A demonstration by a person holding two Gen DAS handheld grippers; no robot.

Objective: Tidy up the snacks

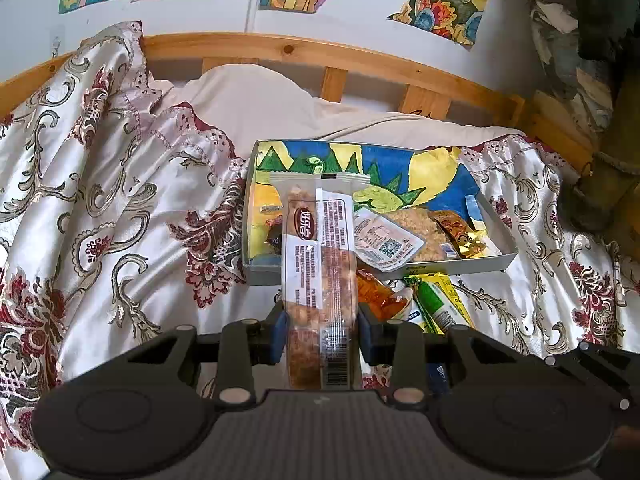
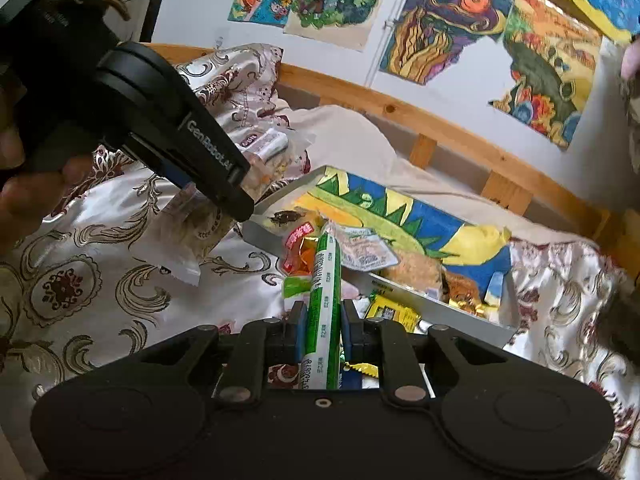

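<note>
Evidently mid-transfer: the left tongs (image 1: 322, 320) pinch a long clear-wrapped brown nut bar (image 1: 318, 256) before the shallow colourfully painted cardboard box (image 1: 496, 259) on the bed, while the right tongs (image 2: 323, 322) clamp a green-and-white stick packet (image 2: 325, 300) beside that box; next, each needs carrying over the rim and releasing inside.

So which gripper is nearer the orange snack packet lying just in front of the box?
Right. The right gripper, shut on a green stick pack, sits just short of the orange packet. The left gripper, clamping a long clear snack bar, is off to the packet's left.
</note>
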